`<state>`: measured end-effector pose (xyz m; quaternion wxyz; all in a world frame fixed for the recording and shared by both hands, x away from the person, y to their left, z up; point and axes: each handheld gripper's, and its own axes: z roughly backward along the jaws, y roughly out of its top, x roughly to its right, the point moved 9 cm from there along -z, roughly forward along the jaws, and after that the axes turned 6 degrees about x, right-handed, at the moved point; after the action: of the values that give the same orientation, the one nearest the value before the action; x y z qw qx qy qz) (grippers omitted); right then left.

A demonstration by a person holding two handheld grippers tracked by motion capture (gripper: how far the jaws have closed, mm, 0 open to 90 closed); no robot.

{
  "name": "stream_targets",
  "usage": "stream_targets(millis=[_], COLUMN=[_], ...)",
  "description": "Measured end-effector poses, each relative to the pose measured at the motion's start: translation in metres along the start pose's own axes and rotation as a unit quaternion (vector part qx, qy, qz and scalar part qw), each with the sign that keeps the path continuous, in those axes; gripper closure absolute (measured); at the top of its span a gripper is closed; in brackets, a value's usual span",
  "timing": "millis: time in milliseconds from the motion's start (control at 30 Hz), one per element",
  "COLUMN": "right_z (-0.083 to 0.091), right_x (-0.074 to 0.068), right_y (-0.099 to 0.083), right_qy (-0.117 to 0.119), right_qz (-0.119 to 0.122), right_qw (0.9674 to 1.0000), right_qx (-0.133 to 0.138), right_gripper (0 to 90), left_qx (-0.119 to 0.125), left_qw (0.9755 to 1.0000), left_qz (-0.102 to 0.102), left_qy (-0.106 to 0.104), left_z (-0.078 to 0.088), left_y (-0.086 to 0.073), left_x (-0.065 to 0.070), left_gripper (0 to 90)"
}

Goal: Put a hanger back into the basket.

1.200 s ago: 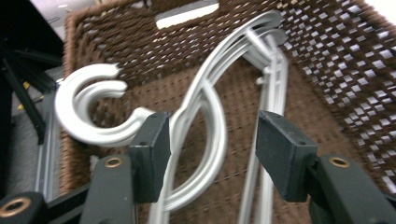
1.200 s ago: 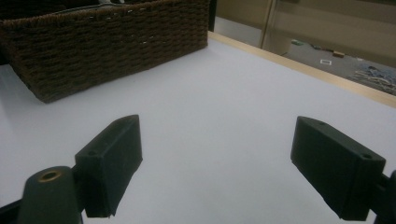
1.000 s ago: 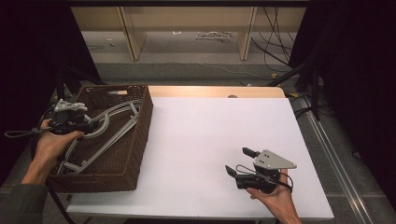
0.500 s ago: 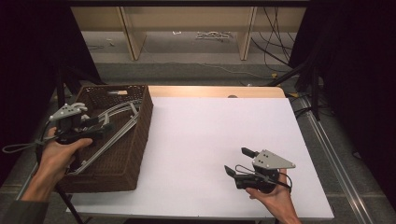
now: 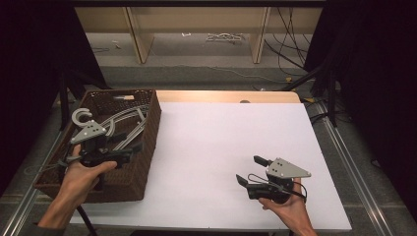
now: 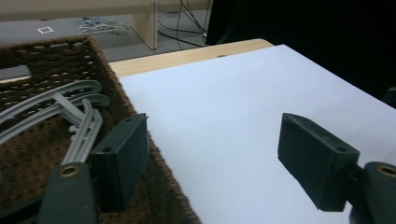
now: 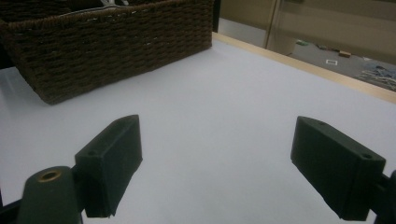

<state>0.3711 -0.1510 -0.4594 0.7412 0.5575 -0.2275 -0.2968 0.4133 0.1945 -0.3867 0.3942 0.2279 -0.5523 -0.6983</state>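
Observation:
A dark brown wicker basket [image 5: 142,147] stands at the table's left with several grey plastic hangers [image 5: 123,120] lying in it. My left gripper [image 5: 132,146] hovers over the basket's near right part and points toward the white table. It is open: its jaws have just been opening and nothing is between them. In the left gripper view the left gripper [image 6: 217,163] straddles the basket rim [image 6: 154,158], with the hangers [image 6: 70,112] to the left. My right gripper [image 5: 251,169] rests open near the front right; the right gripper [image 7: 229,163] faces the basket [image 7: 116,42] across bare table.
The white tabletop [image 5: 231,132] stretches between the basket and the right hand, with a wooden strip [image 5: 221,96] along its far edge. Beyond it are a shelf unit's legs [image 5: 140,39] and cables [image 5: 290,29] on the floor. Darkness borders both sides.
My left hand has moved from the basket's far left toward its near right side and now points over the table. A hanger hook it covered now shows. The right hand has kept still.

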Motion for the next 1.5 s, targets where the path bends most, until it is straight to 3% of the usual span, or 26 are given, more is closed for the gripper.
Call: stream_targets(millis=[33, 133, 233, 600, 633, 667, 833, 1033, 1133, 1233, 1300, 1333, 1400, 1467, 1500], right_z=[0.0, -0.001, -0.001, 0.0, 0.0, 0.0, 0.0, -0.001, -0.001, 0.0, 0.001, 0.002, 0.001, 0.003, 0.002], right_x=[0.0, -0.001, -0.002, -0.003, -0.003, -0.003, -0.005, -0.013, -0.016, -0.02, -0.018, -0.02, -0.024, -0.026, -0.027], right_y=[0.0, 0.001, 0.0, 0.001, 0.0, 0.0, 0.0, 0.001, 0.001, 0.0, -0.001, -0.003, -0.005, -0.009, -0.009], right_qy=[0.001, 0.005, 0.005, 0.002, 0.001, 0.001, 0.0, 0.005, 0.006, 0.013, 0.003, 0.008, 0.015, 0.015, 0.015], right_qz=[-0.001, -0.005, -0.008, -0.014, -0.013, -0.013, -0.013, -0.012, -0.008, -0.015, -0.005, -0.012, -0.018, -0.016, -0.018], right_qw=[1.0, 1.0, 0.9999, 0.9999, 0.9999, 0.9999, 0.9999, 0.9999, 0.9998, 0.9997, 0.9999, 0.9999, 0.9997, 0.9998, 0.9997], right_qx=[0.001, 0.003, 0.004, 0.007, 0.006, 0.006, 0.007, 0.009, 0.015, 0.014, 0.016, 0.008, 0.012, 0.002, 0.004], right_gripper=[17.4, 17.3, 17.3, 17.0, 17.0, 17.0, 17.0, 17.0, 17.0, 17.0, 17.0, 16.8, 16.7, 16.7, 16.6], left_qx=[0.005, 0.005, 0.019, 0.038, 0.039, 0.04, 0.051, 0.065, 0.067, 0.071, 0.074, 0.074, 0.077, 0.081, 0.078], left_qw=[1.0, 0.9998, 0.9994, 0.9978, 0.9977, 0.9973, 0.9957, 0.9947, 0.9949, 0.9946, 0.9944, 0.9944, 0.9939, 0.9933, 0.9941], left_qz=[0.004, -0.015, -0.018, -0.009, -0.011, -0.026, -0.021, -0.024, -0.016, -0.022, -0.031, -0.027, -0.042, -0.043, -0.031], left_qy=[-0.001, -0.012, -0.023, -0.053, -0.054, -0.055, -0.074, -0.076, -0.074, -0.072, -0.069, -0.07, -0.068, -0.071, -0.068], left_z=[-0.001, -0.004, -0.007, -0.012, -0.011, -0.011, -0.01, -0.008, -0.006, -0.005, -0.004, -0.004, -0.003, -0.002, 0.0], left_y=[0.0, 0.0, 0.0, -0.013, -0.014, -0.015, -0.025, -0.037, -0.044, -0.05, -0.053, -0.055, -0.059, -0.062, -0.066], left_x=[0.004, 0.014, 0.028, 0.066, 0.069, 0.07, 0.083, 0.086, 0.086, 0.086, 0.085, 0.086, 0.084, 0.085, 0.086], left_gripper=[23.6, 20.4, 18.7, 16.1, 16.0, 16.0, 15.8, 15.8, 15.9, 15.9, 16.0, 15.9, 16.0, 15.9, 15.9])
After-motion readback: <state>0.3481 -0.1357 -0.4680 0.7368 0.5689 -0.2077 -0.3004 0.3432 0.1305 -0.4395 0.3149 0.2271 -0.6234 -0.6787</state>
